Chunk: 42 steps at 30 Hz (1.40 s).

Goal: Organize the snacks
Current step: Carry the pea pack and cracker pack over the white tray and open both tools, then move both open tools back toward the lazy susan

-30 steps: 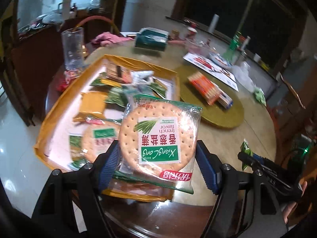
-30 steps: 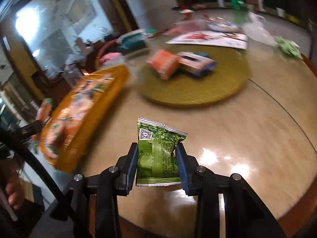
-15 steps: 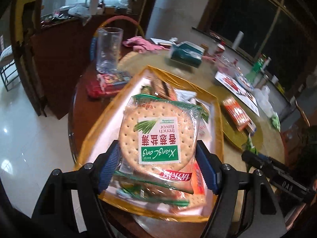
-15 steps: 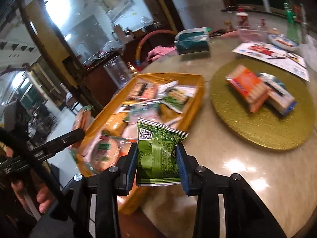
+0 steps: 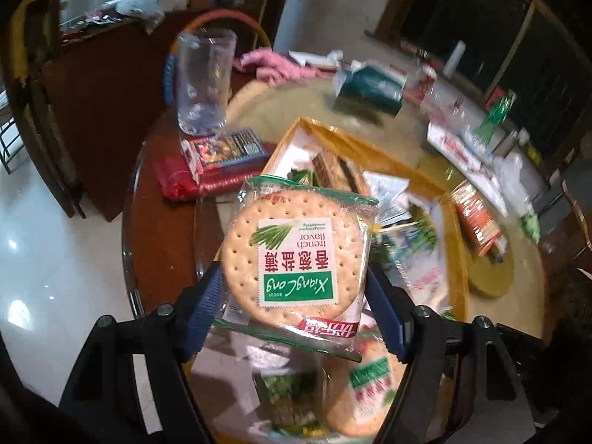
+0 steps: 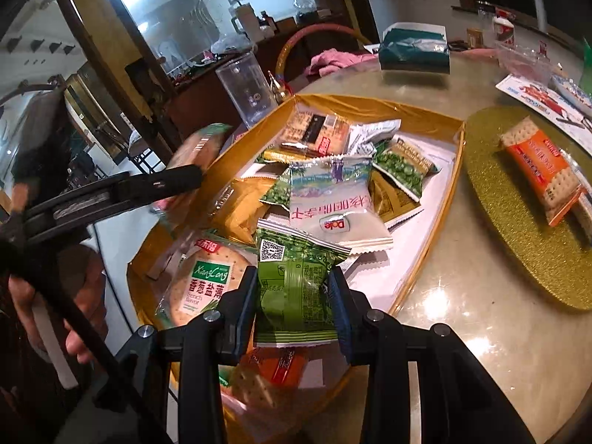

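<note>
My left gripper (image 5: 294, 277) is shut on a round cracker pack (image 5: 296, 255) with a green and white label, held above the left rim of the gold tray (image 5: 335, 137). In the right wrist view that same gripper (image 6: 192, 174) shows at the tray's left side with the cracker pack (image 6: 201, 148) in it. My right gripper (image 6: 294, 288) is shut on a small green snack packet (image 6: 292, 285), hanging over the near end of the gold tray (image 6: 425, 122). The tray holds several wrapped snacks, among them a white Dole pouch (image 6: 333, 203) and another cracker pack (image 6: 207, 285).
A clear plastic cup (image 5: 201, 81) and a red packet (image 5: 218, 166) stand left of the tray. Orange cracker packs (image 6: 544, 170) lie on a gold round mat (image 6: 518, 236) to the right. A teal tissue pack (image 6: 414, 51) sits behind. A hand (image 6: 55, 296) grips the left tool.
Both grippers have swung left with their packs: the right one now hangs over the tray's near end instead of bare table, the left one has shifted toward the tray's left rim.
</note>
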### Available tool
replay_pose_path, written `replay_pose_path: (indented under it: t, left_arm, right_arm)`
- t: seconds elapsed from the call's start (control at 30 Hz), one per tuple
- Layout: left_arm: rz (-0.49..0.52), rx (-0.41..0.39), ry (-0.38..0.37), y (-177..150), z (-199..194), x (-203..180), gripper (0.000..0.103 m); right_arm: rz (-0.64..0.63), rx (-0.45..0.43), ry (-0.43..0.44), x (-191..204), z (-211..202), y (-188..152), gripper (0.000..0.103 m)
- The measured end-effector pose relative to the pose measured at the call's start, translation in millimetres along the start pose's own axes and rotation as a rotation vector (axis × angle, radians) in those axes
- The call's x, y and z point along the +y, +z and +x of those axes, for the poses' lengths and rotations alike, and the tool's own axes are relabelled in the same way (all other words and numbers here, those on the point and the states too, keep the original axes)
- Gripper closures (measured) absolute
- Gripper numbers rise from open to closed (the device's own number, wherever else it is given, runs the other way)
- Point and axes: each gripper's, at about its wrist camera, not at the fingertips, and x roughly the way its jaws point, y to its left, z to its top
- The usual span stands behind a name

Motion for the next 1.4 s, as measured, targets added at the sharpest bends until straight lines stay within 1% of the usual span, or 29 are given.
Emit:
replay_pose_path:
  t: [0.07,0.1,0.17,0.23,0.33,0.4,0.43,0.47,0.5,0.53,0.63,0.7,0.8,0.83,0.9,0.97,1.07,1.13,1.17,1.23,1.27,1.33,1.4]
  left_arm:
    - [0.027,0.012,0.008,2.9,10.6,-1.9,0.027]
    - [0.030,0.027,0.026,4.4,17.5,-1.7,0.027]
    - [0.028,0.044,0.012,4.7,24.5,-1.5,0.027]
    - [0.043,0.039,0.039,4.3,25.8,-5.4,0.026]
    - [0.033,0.038,0.043,2.8,21.3,-5.8,0.022]
    - [0.004,0.017,0.025,-0.6,12.3,-3.3,0.017]
    - [-0.008,0.007,0.021,-2.3,7.8,-2.6,0.014]
    - [-0.020,-0.005,0.020,-4.5,3.5,-1.5,0.012]
    - [-0.031,-0.018,0.019,-7.1,-0.4,-0.6,0.012]
    - [-0.051,-0.032,0.028,-11.9,-3.5,1.1,0.009]
    - [-0.065,-0.038,0.064,-22.3,-8.7,-3.8,0.009]
    - [-0.047,-0.088,0.095,-28.8,-22.3,-13.9,0.009]
    - [-0.052,-0.118,0.087,-36.5,-41.0,-30.4,0.009]
    - [-0.038,-0.136,0.072,-41.6,-50.2,-41.6,0.009]
    - [0.006,-0.146,0.037,-49.4,-58.8,-60.8,0.009]
    - [0.050,-0.127,-0.009,-60.2,-62.1,-86.6,0.009]
    - [0.103,-0.100,-0.077,-73.2,-60.1,-121.1,0.009]
    - [0.133,-0.066,-0.105,-79.6,-55.5,-141.8,0.009]
    - [0.150,-0.045,-0.125,-83.2,-53.3,-152.4,0.009]
    - [0.179,-0.029,-0.155,-89.0,-52.0,-167.2,0.009]
    - [0.190,-0.024,-0.155,-89.8,-50.9,-172.2,0.009]
    - [0.199,-0.016,-0.158,-91.9,-50.3,-179.7,0.009]
    - [0.187,-0.009,-0.176,-92.6,-51.3,-180.9,0.009]
  right_arm:
    - [0.001,0.002,-0.004,-0.1,2.8,-0.8,0.066]
    - [-0.001,-0.001,-0.003,1.0,4.1,-1.5,0.066]
    - [0.000,-0.006,-0.007,1.5,4.6,-3.1,0.064]
    - [0.014,0.003,-0.016,-0.6,7.9,-3.8,0.064]
    - [0.042,-0.004,0.001,-4.9,6.5,-3.9,0.063]
    - [0.050,-0.010,0.021,-6.4,3.1,-3.3,0.057]
    - [0.055,-0.021,0.031,-6.8,0.3,-3.7,0.047]
    - [0.060,-0.037,0.041,-7.4,-3.6,-4.2,0.034]
    - [0.066,-0.061,0.050,-7.9,-10.8,-5.6,0.030]
    - [0.069,-0.079,0.056,-8.6,-17.1,-6.9,0.029]
    - [0.089,-0.128,0.085,-14.3,-38.6,-14.7,0.029]
    - [0.117,-0.153,0.097,-21.3,-51.7,-22.2,0.028]
    - [0.140,-0.188,0.065,-33.6,-71.2,-36.0,0.027]
    - [0.149,-0.199,0.056,-38.4,-76.0,-40.1,0.027]
    - [0.188,-0.226,0.046,-54.3,-88.5,-49.9,0.027]
    - [0.219,-0.235,0.040,-68.1,-96.7,-56.9,0.027]
    - [0.266,-0.283,-0.031,-92.4,-116.4,-66.9,0.027]
    - [0.283,-0.292,-0.053,-107.2,-127.1,-68.9,0.027]
    - [0.295,-0.290,-0.053,-115.1,-130.4,-68.6,0.027]
    - [0.324,-0.287,-0.036,-132.2,-137.6,-67.5,0.027]
    - [0.325,-0.281,-0.036,-141.8,-140.4,-64.5,0.027]
    - [0.310,-0.259,-0.073,-155.1,-144.4,-61.7,0.027]
    - [0.317,-0.248,-0.116,-166.3,-145.4,-55.9,0.027]
